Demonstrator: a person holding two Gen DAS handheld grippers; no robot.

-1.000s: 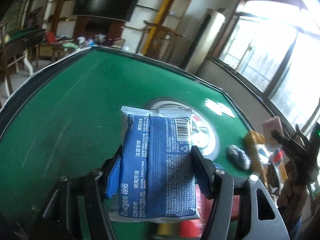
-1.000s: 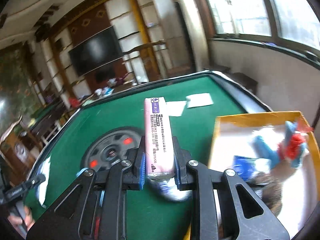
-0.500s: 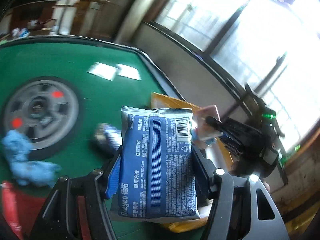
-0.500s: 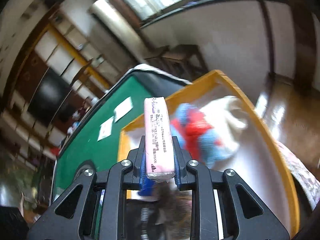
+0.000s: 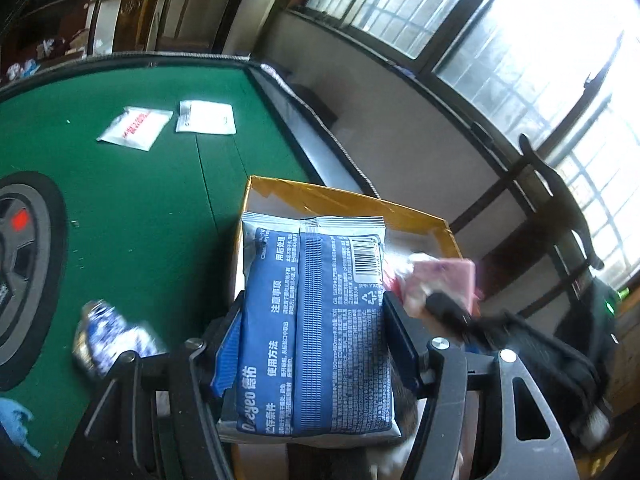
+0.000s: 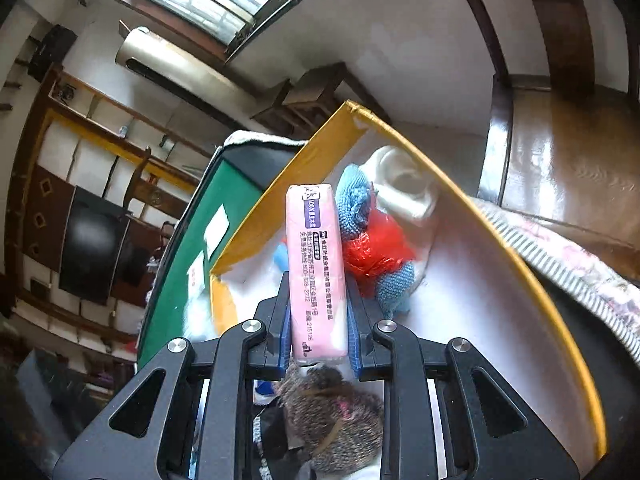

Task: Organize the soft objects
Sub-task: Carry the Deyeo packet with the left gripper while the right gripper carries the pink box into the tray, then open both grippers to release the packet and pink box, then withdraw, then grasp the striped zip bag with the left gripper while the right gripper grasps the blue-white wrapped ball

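Grippers each clasp a soft pack above a yellow-rimmed box [image 6: 516, 256] that sits at the edge of a green felt table [image 5: 132, 208]. Left gripper [image 5: 316, 344] is clenched on a blue wet-wipe pack [image 5: 316, 332], held upright over the box's near end. Right gripper [image 6: 318, 320] is clenched on a slim pink tissue pack [image 6: 316, 268], upright over the box's white interior. Inside the box lie a blue knitted item [image 6: 354, 204], something red [image 6: 376, 248], a white cloth [image 6: 404, 184] and a brown furry item [image 6: 332, 412]. Two white sachets [image 5: 168, 124] rest near the table's far edge.
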